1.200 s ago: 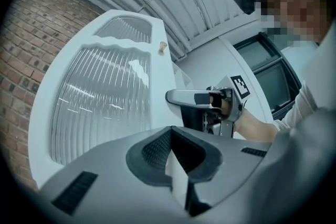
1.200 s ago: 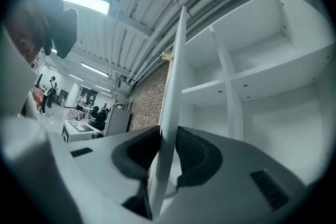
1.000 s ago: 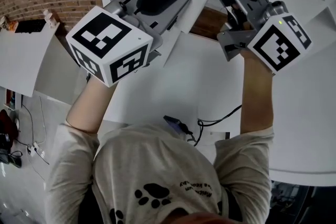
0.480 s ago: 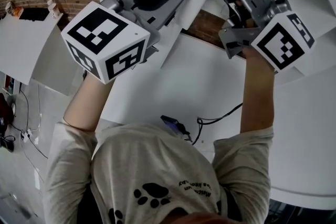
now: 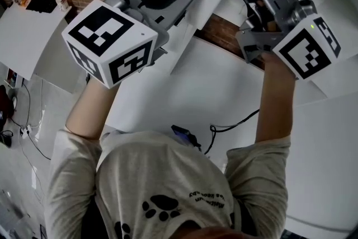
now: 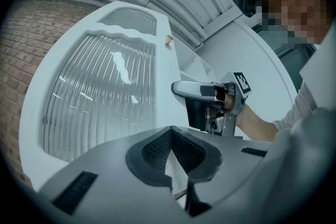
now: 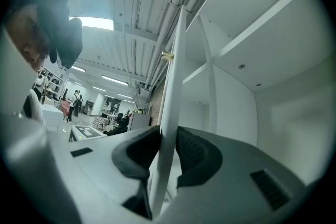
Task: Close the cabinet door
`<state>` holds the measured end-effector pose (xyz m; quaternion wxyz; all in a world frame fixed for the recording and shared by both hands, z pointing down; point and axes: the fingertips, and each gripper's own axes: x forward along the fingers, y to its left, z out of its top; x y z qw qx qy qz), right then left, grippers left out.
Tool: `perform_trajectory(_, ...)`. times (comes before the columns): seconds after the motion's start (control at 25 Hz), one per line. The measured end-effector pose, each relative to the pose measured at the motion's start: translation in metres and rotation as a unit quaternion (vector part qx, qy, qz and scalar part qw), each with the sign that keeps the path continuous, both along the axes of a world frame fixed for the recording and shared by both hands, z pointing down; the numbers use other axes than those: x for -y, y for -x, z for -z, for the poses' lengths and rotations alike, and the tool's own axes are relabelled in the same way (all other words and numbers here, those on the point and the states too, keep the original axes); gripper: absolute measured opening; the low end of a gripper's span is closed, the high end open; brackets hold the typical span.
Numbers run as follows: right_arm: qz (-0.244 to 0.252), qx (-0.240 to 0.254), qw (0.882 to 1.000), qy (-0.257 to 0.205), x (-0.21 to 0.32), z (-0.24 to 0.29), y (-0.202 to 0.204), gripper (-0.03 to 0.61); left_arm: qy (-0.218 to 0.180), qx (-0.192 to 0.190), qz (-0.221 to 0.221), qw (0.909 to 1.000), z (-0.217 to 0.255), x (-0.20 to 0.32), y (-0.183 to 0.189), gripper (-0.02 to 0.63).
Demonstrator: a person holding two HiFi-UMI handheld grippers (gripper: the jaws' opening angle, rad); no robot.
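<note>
The right tongs [image 7: 166, 150] are clamping their black ribbed pads on the thin free edge of the tall white cabinet door [image 7: 176, 60], which is standing ajar. The left tongs [image 6: 170, 134], jaws meeting at the tips, are pointing at its outer face, beside the arched ribbed-glass pane [image 6: 100, 97]. Smooth white cabinet shelves [image 7: 252, 23] are showing behind.

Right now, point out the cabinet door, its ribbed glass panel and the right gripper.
cabinet door [image 7: 172, 86], right gripper view, its narrow edge.
ribbed glass panel [image 6: 100, 97], left gripper view, middle of the pane.
right gripper [image 7: 168, 135], right gripper view, midway between its pads.
</note>
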<state>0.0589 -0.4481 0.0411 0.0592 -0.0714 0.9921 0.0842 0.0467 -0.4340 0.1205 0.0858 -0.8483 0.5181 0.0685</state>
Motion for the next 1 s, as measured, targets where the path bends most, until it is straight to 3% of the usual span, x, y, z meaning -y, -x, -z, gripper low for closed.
perform_trajectory(0.6,0.042,0.012,0.999,-0.002,0.013,-0.008,-0.003,0.1,0.013,0.003,0.025,0.9996,-0.021,0.016,-0.004,0.008)
perform_trajectory(1.0,0.034,0.017,0.999,0.009,0.022,-0.011,-0.005,0.103,0.017,0.003,0.017,0.9997,-0.028,0.023,-0.005,0.009)
